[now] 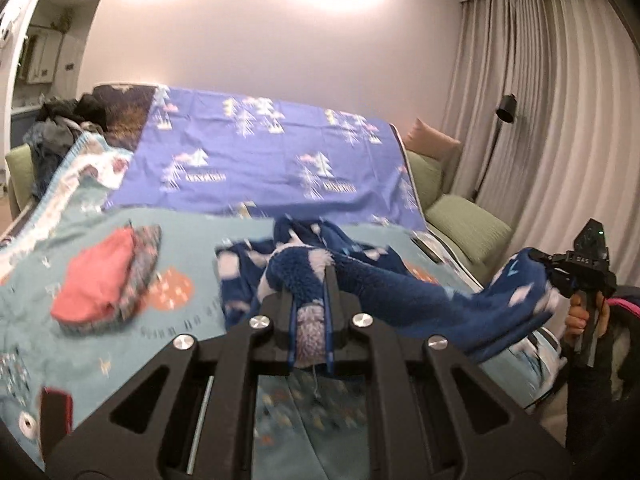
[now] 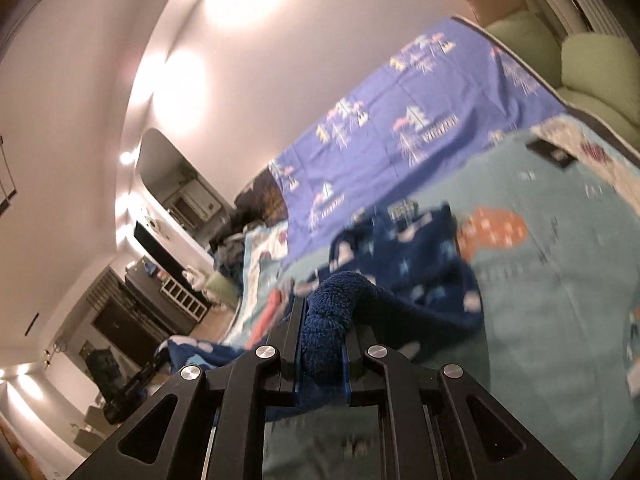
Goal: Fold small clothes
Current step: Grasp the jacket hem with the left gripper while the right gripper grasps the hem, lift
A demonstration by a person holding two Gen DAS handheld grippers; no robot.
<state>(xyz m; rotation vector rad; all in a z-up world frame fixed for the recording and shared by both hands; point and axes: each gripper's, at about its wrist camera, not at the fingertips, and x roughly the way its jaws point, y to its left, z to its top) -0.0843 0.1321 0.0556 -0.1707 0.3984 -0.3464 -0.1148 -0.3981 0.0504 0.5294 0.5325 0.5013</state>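
1. A small navy-blue fleece garment with pale cloud and star prints (image 1: 400,280) hangs stretched between two tools above a bed, its far part trailing on the teal patterned bedspread (image 1: 120,352).
2. The left tool (image 1: 310,312) is clamped on a bunched fuzzy edge of the garment; the right tool (image 2: 324,344) is likewise closed on a thick roll of the same fleece.
3. Seen from the left wrist, the garment's long axis runs from the left tool out to the right tool at the right edge of the bed; each hand holds one end, so neither is nearer.
4. A folded coral-red garment (image 1: 100,280) lies well apart to the left; a purple tree-print sheet (image 1: 280,152) covers the bed's far half.
5. The next fold likely turns on bringing the two held ends together.
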